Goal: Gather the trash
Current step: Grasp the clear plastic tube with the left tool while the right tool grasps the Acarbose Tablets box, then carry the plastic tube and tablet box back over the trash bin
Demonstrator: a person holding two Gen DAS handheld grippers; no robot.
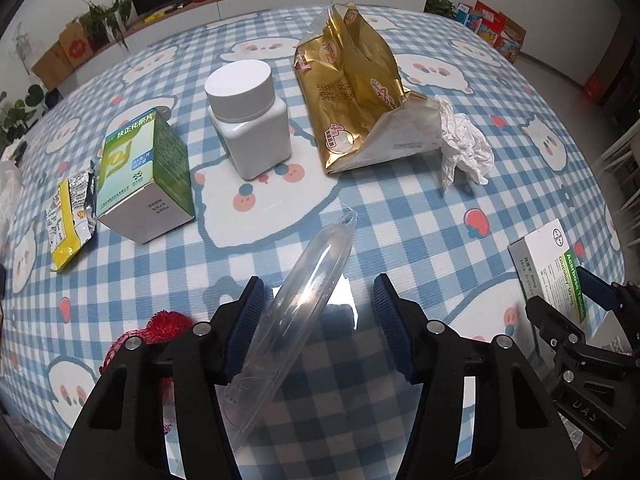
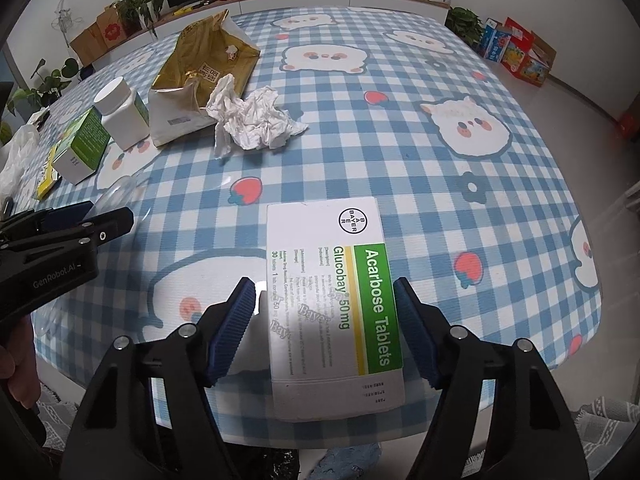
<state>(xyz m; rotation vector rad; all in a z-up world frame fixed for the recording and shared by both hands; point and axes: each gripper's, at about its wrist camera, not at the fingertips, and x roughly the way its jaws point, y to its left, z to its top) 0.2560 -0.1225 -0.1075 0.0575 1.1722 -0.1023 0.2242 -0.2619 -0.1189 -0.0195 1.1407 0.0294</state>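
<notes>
Right gripper [image 2: 324, 312] spread wide around one white-green Acarbose box [image 2: 334, 304] at bench [image 2: 400, 140] edge. Left gripper [image 1: 318, 308] wide around one clear plastic shell [image 1: 296, 312]. Also one crumpled tissue [image 2: 256, 120], one gold bag [image 1: 352, 96].

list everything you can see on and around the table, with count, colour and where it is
clear plastic shell: 1, transparent, between the left fingers
Acarbose tablet box: 1, white and green, near table edge between the right fingers
gold bag: 1, gold, torn, mid table
crumpled tissue: 1, white, beside the gold bag
pill bottle: 1, white, upright, left of the bag
green box: 1, green and white, left of the bottle
yellow sachet: 1, yellow and silver, beside the green box
red mesh: 1, red, near edge
tablecloth: 1, blue-white check
left gripper: 1, black, open
right gripper: 1, black, open
</notes>
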